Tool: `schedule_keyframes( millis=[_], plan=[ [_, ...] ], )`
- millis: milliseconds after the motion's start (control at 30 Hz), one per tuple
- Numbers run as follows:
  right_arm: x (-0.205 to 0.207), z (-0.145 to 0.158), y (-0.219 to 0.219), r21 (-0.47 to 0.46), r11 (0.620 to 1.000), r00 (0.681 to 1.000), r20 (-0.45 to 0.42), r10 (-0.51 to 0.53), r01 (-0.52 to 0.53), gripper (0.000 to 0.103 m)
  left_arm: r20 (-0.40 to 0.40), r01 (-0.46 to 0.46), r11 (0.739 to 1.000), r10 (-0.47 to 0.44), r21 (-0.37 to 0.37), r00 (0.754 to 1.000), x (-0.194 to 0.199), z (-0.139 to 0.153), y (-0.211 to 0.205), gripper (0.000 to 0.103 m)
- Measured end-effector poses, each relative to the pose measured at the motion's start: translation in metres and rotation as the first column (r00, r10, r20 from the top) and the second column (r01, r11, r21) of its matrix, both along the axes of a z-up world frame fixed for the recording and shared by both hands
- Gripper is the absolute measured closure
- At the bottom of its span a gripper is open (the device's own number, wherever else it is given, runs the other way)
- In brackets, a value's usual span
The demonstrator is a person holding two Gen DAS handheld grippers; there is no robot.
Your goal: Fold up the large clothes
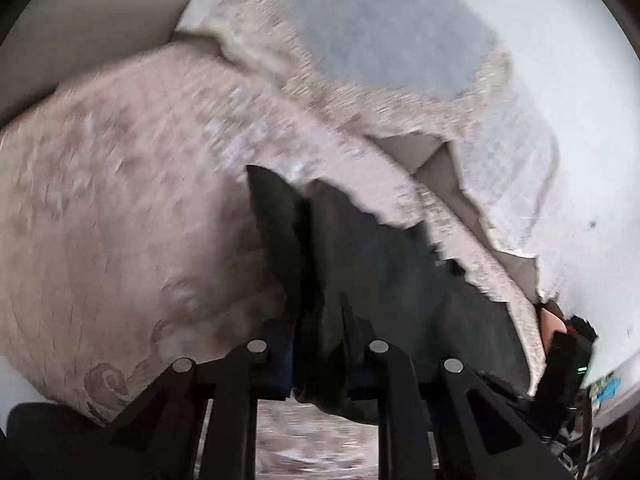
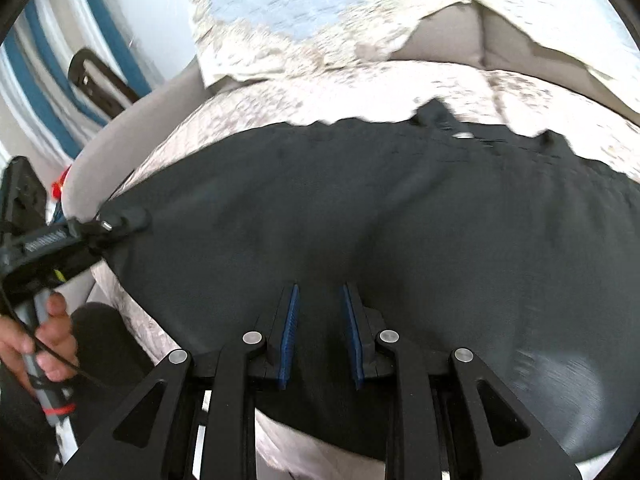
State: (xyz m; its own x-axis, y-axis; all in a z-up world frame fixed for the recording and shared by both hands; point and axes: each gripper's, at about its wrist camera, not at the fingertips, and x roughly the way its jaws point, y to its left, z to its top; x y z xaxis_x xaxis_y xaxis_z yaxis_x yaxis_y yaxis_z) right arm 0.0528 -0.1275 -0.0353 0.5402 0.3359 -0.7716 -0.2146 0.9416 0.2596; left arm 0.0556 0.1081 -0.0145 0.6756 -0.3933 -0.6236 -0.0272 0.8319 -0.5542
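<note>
The left gripper (image 1: pixel 316 304) is clenched on a bunched corner of the dark trousers (image 2: pixel 360 208), which lie spread ahead of both grippers on the patterned beige cover (image 1: pixel 120 200). The right gripper (image 2: pixel 320 332) has cloth between its blue pads (image 2: pixel 289 332), probably pinched. This looks like the grasp before a fold; next, both edges need lifting together and carrying across evenly.

1. You've got a beige patterned bedspread (image 1: pixel 120 184) under everything, its swirl motifs blurred.
2. Ahead of you lies a pale lace-edged cover (image 2: pixel 280 12), light blue at its middle.
3. A plain taupe cushion (image 2: pixel 448 36) shows between the folds.
4. At your left, blue-and-white stripes (image 2: pixel 44 64) curve past.
5. Daylight washes the white surface (image 1: pixel 580 140) out.
</note>
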Motion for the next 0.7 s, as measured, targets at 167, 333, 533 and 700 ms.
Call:
schedule_keyframes(
  millis=[167,333,533,700],
  plan=[
    [-0.028,0.014,-0.054,0.055,0.992,0.993,0.019,-0.118,0.117,0.080,0.132,0.161,0.987,-0.158,-0.012,0.979,0.001,0.056,-0.049,0.089],
    [-0.055,0.016,-0.111,0.101,0.963,0.968,0.003,-0.250,0.249,0.080,0.185,0.338,0.941,-0.336,0.024,0.924,0.019,0.079,-0.128,0.091],
    [-0.080,0.014,-0.157,0.131,0.923,0.932,-0.020,-0.362,0.362,0.080,0.091,0.529,0.847,-0.532,0.053,0.842,0.035,0.035,-0.236,0.093],
    [-0.090,0.012,-0.177,0.151,0.902,0.914,-0.041,-0.404,0.405,0.080,-0.043,0.616,0.787,-0.614,0.048,0.788,0.037,-0.024,-0.281,0.093]
  ],
)
